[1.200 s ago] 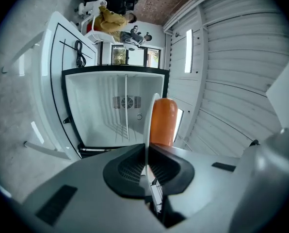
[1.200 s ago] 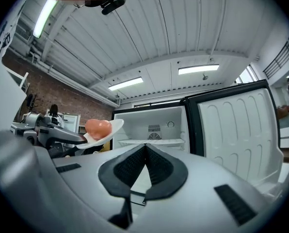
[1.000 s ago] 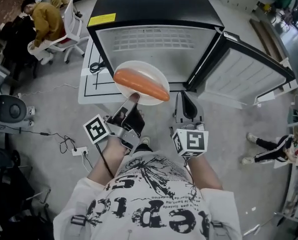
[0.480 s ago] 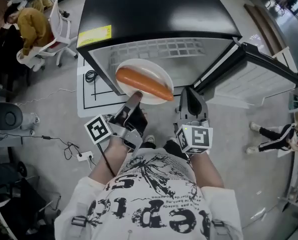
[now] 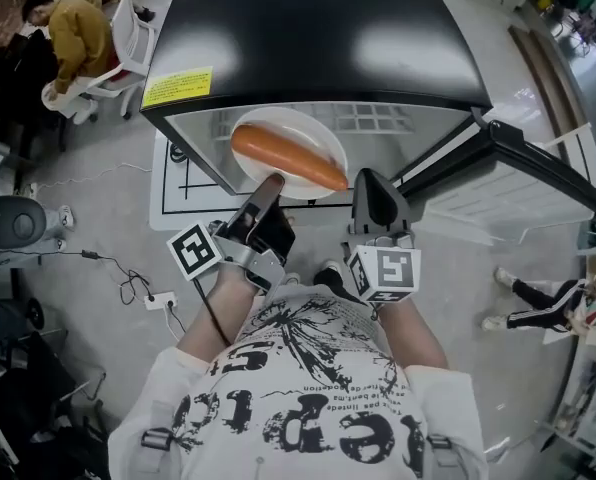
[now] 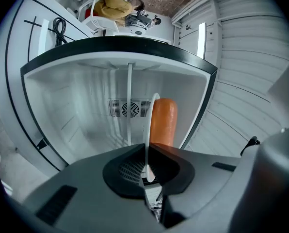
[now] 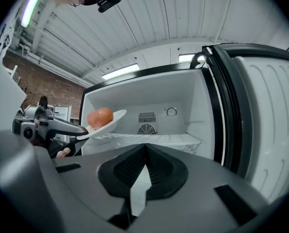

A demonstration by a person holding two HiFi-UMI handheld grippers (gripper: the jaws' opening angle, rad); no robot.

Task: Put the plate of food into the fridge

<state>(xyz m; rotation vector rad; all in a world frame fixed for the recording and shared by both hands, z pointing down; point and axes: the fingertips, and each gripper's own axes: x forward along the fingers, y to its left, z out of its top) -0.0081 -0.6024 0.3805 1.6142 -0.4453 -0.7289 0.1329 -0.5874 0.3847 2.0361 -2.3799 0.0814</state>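
Plate [image 5: 296,128] with the orange sausage-looking thing [image 5: 283,158] is right at the mouth of the open fridge [image 5: 308,38] in the head view. The left tool [image 5: 268,190] has its near rim, and the right tool [image 5: 376,196] hangs just beside it. Left gripper view: jaws clamped on the thin rim, food on the far side of the grip. Right gripper view: that tool's closed on nothing, and the shelf [image 7: 159,139] sits just below plate level. I'd keep the plate level, slide it well over the shelf, and set it down before letting go.

Grey concrete floor [image 5: 68,208] with a trailing cable [image 5: 128,286]; a white office chair [image 5: 123,38] stands upper left. Brick wall [image 7: 35,89], ribbed white ceiling [image 7: 149,18], strip lights [image 7: 121,71].
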